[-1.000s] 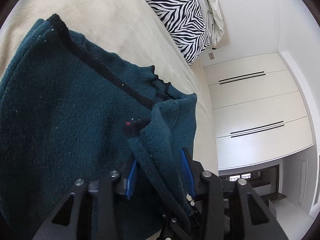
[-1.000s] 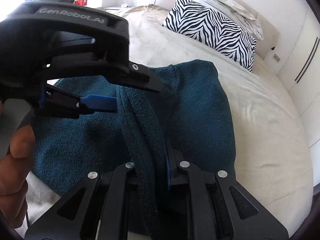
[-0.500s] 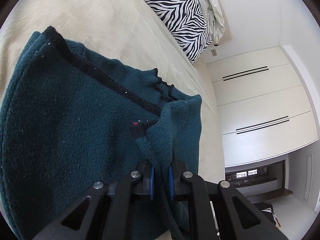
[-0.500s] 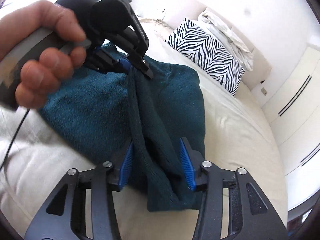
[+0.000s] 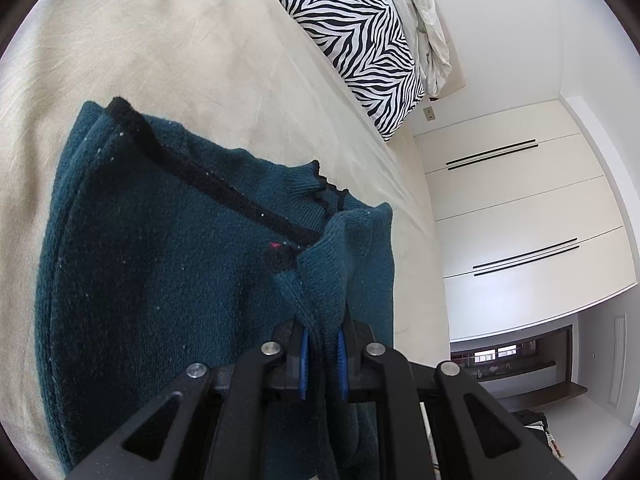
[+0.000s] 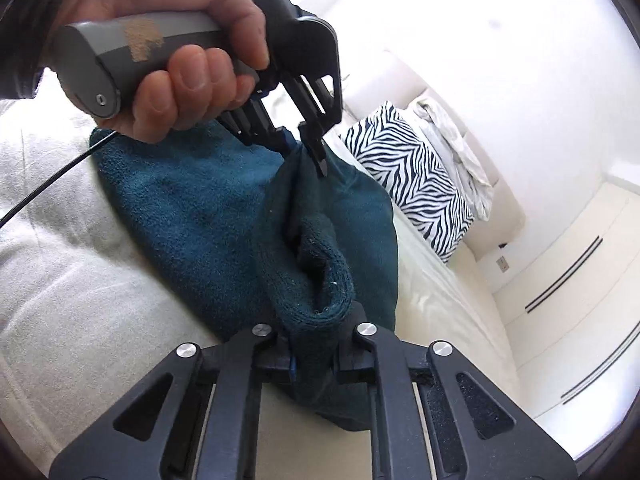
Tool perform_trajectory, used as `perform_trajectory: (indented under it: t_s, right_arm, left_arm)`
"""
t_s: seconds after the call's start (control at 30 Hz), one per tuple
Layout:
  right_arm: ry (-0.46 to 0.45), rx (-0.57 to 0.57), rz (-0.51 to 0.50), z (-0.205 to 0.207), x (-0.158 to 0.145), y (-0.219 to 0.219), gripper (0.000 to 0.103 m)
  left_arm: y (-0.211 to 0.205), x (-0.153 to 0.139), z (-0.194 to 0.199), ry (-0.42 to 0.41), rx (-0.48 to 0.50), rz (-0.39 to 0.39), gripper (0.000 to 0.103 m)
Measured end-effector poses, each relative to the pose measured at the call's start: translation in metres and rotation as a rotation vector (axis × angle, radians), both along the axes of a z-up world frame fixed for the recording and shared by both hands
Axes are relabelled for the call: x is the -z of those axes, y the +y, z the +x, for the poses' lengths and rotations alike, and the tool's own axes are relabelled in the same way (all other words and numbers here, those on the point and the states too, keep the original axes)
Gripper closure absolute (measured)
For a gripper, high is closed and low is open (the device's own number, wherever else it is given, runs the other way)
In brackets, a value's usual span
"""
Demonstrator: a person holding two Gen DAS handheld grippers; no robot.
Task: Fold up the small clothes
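A dark teal knit garment [image 5: 160, 280] with a black trim band lies on the beige bed [image 5: 160, 40]. My left gripper [image 5: 322, 364] is shut on a raised fold of its edge. In the right wrist view the same garment [image 6: 192, 208] is lifted between both grippers. My right gripper [image 6: 314, 354] is shut on a bunched fold of it. The left gripper [image 6: 304, 148] shows there too, held by a hand and pinching the far end of the fold.
A zebra-striped pillow [image 5: 360, 40] and a crumpled pale blanket [image 5: 428, 20] sit at the head of the bed. White wardrobe doors [image 5: 520, 220] stand beyond the bed's edge. A black cable [image 6: 40, 192] hangs from the left gripper's handle.
Both grippers closed on the garment: the left first, the right in the last half second. The fold has been lifted off the bed and stretched between them.
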State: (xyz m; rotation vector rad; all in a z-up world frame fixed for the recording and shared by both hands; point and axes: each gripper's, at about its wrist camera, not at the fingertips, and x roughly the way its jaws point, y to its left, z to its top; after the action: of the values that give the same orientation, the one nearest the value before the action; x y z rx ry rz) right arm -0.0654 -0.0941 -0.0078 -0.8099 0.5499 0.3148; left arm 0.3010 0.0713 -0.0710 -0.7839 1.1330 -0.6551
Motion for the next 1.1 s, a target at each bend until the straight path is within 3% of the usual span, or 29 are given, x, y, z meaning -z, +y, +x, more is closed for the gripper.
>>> perform_trajectory:
  t_s: [0.27,0.43,0.73,1.0,1.1]
  right_arm:
    - [-0.042,-0.143,0.003,0.004,-0.009,0.044,0.097]
    - [-0.023,-0.211,-0.021,0.01,-0.002,0.075,0.097]
    - [0.03,-0.266,-0.04,0.017,0.01,0.087,0.097]
    - [0.077,-0.308,-0.099,0.056,0.059,0.103,0.092]
    - [0.078,-0.296,-0.091,0.066,0.065,0.104,0.092]
  left_arm:
    - [0.038,-0.022,0.02,-0.047,-0.018,0.103,0.091]
    - [0.06,-0.011,0.029,-0.029,-0.036,0.139,0.091]
    - [0.085,0.006,0.036,-0.028,-0.054,0.167,0.091]
    - [0.094,0.024,0.037,-0.035,-0.062,0.164,0.087]
    - [0.095,0.023,0.035,-0.045,-0.067,0.161,0.085]
